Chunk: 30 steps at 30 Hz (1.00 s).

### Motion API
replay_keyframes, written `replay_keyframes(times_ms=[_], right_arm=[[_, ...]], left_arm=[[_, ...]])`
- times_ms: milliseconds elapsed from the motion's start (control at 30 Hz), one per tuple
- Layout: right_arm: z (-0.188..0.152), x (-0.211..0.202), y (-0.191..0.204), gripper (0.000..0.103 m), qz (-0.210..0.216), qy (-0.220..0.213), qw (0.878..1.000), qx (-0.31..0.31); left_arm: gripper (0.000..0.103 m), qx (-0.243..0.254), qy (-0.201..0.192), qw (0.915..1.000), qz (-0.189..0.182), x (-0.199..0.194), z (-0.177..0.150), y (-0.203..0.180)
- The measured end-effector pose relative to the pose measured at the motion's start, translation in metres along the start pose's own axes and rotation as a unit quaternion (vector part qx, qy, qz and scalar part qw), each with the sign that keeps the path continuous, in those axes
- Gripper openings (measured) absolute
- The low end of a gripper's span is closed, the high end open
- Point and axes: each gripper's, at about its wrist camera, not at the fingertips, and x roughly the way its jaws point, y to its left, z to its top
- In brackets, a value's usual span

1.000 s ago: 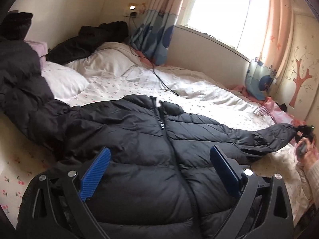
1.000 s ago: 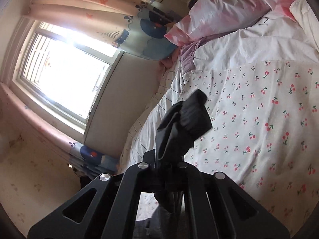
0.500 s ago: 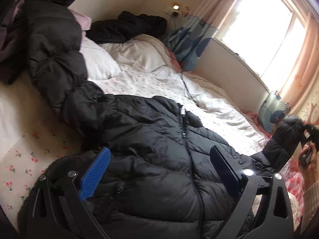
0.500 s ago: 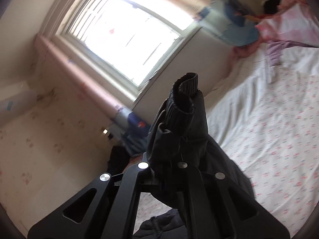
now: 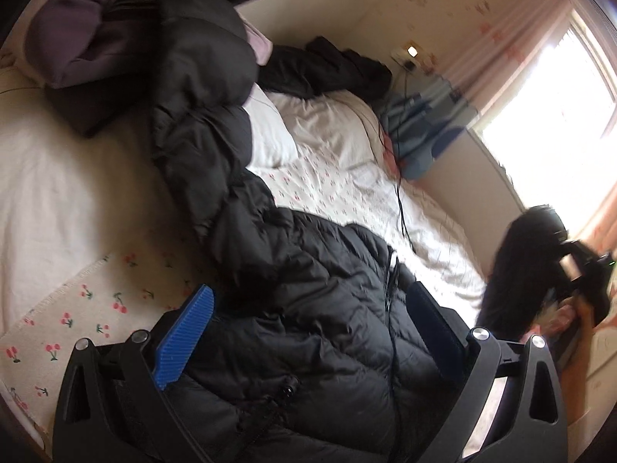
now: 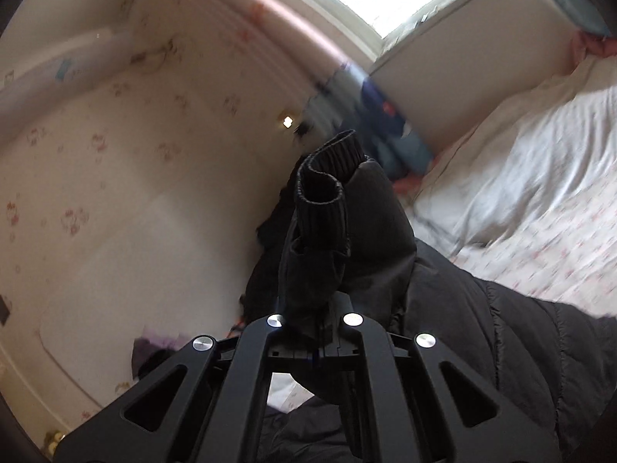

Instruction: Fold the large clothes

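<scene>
A black puffer jacket (image 5: 308, 308) lies front-up on the bed, zipper running down its middle. My left gripper (image 5: 308, 328) is open with blue pads, low over the jacket's lower body. My right gripper (image 6: 314, 308) is shut on the jacket's sleeve (image 6: 331, 231) near its ribbed cuff and holds it raised in the air. In the left wrist view that raised sleeve (image 5: 516, 270) and the right gripper (image 5: 578, 274) show at the far right, above the bed.
The bed (image 5: 69, 200) has a cherry-print sheet and white pillows (image 5: 327, 127). Other dark clothes (image 5: 327, 69) are piled near the headboard, with a purple item (image 5: 88, 38) at the top left. A black cable (image 5: 401, 200) crosses the sheet. The window (image 5: 547, 88) is on the right.
My right gripper has lifted the sleeve off the bed and swung it up and over toward the jacket body. My left gripper has shifted lower and left over the jacket, still open.
</scene>
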Motion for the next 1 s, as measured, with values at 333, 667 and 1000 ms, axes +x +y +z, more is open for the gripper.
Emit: replay_keyframes(times_ms=[333, 667, 1000], right_arm=[[-0.164, 0.140, 0.028, 0.003, -0.025, 0.152, 0.987, -0.035], [-0.286, 0.213, 0.016, 0.062, -0.057, 0.357, 0.929, -0.075], [-0.231, 0.132, 0.036, 0.080, -0.069, 0.218, 0.971, -0.075]], left_arm=[[0.096, -0.052, -0.006, 0.9986, 0.002, -0.006, 0.012, 0.025], [0.096, -0.061, -0.006, 0.9981, -0.006, -0.007, 0.013, 0.027], [0.096, -0.062, -0.003, 0.9981, -0.003, -0.003, 0.010, 0.024]])
